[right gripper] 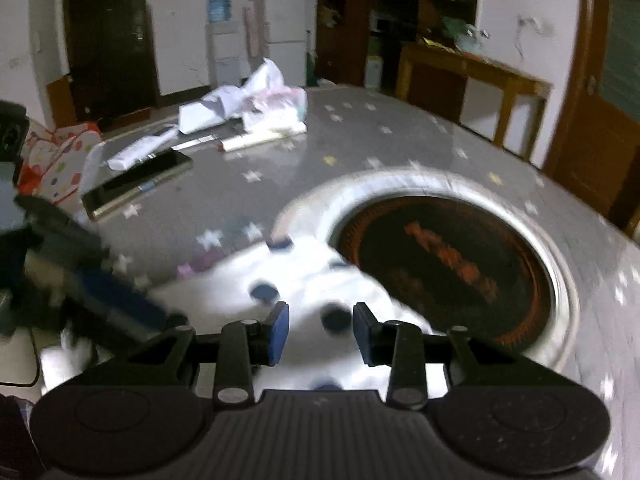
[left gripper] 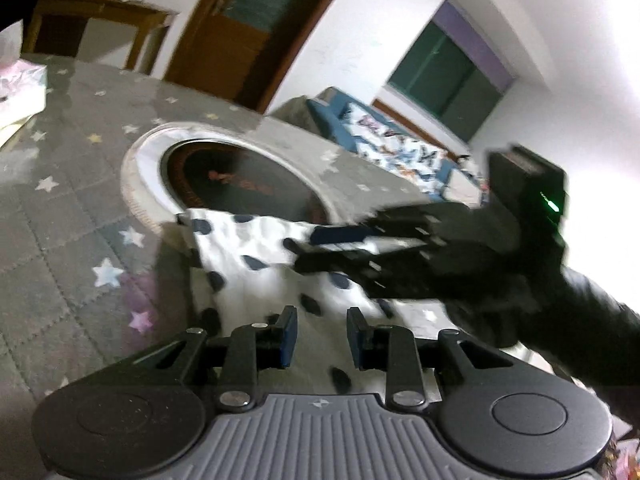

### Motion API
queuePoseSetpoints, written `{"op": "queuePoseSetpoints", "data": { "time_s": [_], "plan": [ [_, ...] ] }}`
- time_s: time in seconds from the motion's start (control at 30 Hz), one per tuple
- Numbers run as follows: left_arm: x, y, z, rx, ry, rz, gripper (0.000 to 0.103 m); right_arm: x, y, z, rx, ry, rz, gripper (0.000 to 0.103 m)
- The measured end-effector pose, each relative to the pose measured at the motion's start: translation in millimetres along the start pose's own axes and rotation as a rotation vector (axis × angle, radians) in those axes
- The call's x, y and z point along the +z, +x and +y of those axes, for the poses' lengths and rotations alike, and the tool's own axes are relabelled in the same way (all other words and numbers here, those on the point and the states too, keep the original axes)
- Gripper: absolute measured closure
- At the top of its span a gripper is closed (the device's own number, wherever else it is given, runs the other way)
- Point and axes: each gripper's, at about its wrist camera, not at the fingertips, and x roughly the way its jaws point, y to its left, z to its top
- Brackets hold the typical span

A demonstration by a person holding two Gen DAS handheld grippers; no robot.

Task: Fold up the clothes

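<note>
A white cloth with dark blue dots [left gripper: 248, 248] lies on the grey star-patterned table [left gripper: 60, 220], one edge over the rim of a round black hob [left gripper: 240, 184]. My left gripper [left gripper: 322, 338] hovers over the cloth's near part, its blue pads apart and pressing on nothing. My right gripper [left gripper: 308, 258], blurred, reaches in from the right with its fingertips at the cloth. In the right wrist view the right gripper [right gripper: 320, 330] stands open above the dotted cloth [right gripper: 304, 280], and the blurred left gripper [right gripper: 112, 300] is at the left.
The hob [right gripper: 448, 268] has a silver ring set into the table [right gripper: 224, 200]. A dark phone-like slab [right gripper: 136, 184], pens and white bags [right gripper: 256, 104] lie at the far side. A wooden desk [right gripper: 472, 68] and a door stand behind. A black sleeve [left gripper: 592, 320] enters from the right.
</note>
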Motion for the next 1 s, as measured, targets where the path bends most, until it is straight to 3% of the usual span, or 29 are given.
{"op": "queuePoseSetpoints", "data": {
  "time_s": [0.13, 0.27, 0.37, 0.47, 0.6, 0.77, 1.0],
  "plan": [
    [-4, 12, 14, 0.042, -0.034, 0.043, 0.074, -19, 4, -12, -0.020, 0.066, 0.005, 0.068],
    [-5, 1, 9, 0.041, -0.017, 0.026, 0.073, -23, -10, -16, -0.026, 0.092, -0.028, 0.068],
    [-8, -12, 0, 0.038, 0.038, 0.012, 0.062, -29, -28, -11, -0.023, 0.089, -0.048, 0.068],
    [-14, -20, -10, 0.034, 0.087, 0.020, 0.061, -42, -35, -6, -0.020, 0.084, -0.030, 0.068],
    [-27, -34, -19, 0.057, 0.128, 0.026, 0.049, -56, -36, -4, -0.035, 0.089, -0.002, 0.067],
    [-39, -58, -20, 0.091, 0.152, 0.022, 0.035, -36, -47, -16, -0.060, 0.089, -0.072, 0.058],
    [-60, -64, -29, 0.119, 0.229, 0.052, 0.029, -19, -16, -62, -0.105, 0.188, -0.059, 0.056]
  ]
}}
